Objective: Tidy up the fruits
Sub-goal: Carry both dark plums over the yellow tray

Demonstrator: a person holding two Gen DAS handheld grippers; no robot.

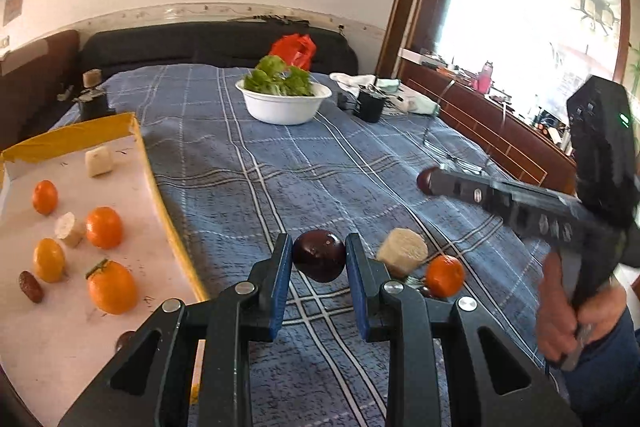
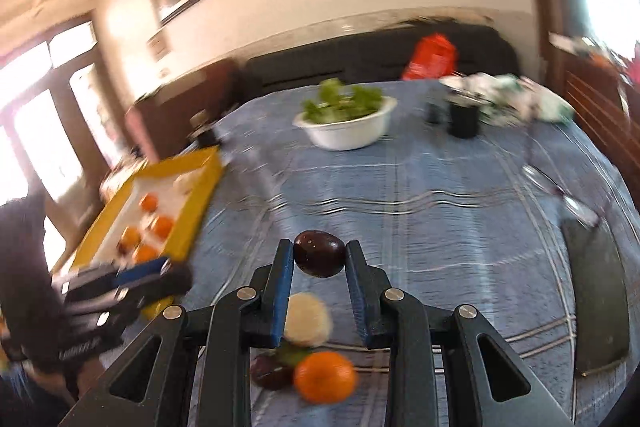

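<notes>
The left gripper has its blue fingers clamped on a dark purple fruit, held above the blue plaid bed. The right gripper likewise pinches a second dark fruit. Below, on the bed, lie an orange, a pale cut chunk and another dark fruit. To the left, the yellow-edged tray holds oranges. Farther off stands a white bowl of greens.

Daylight glares through the window; the right wrist view is motion-blurred, edges bowed.
</notes>
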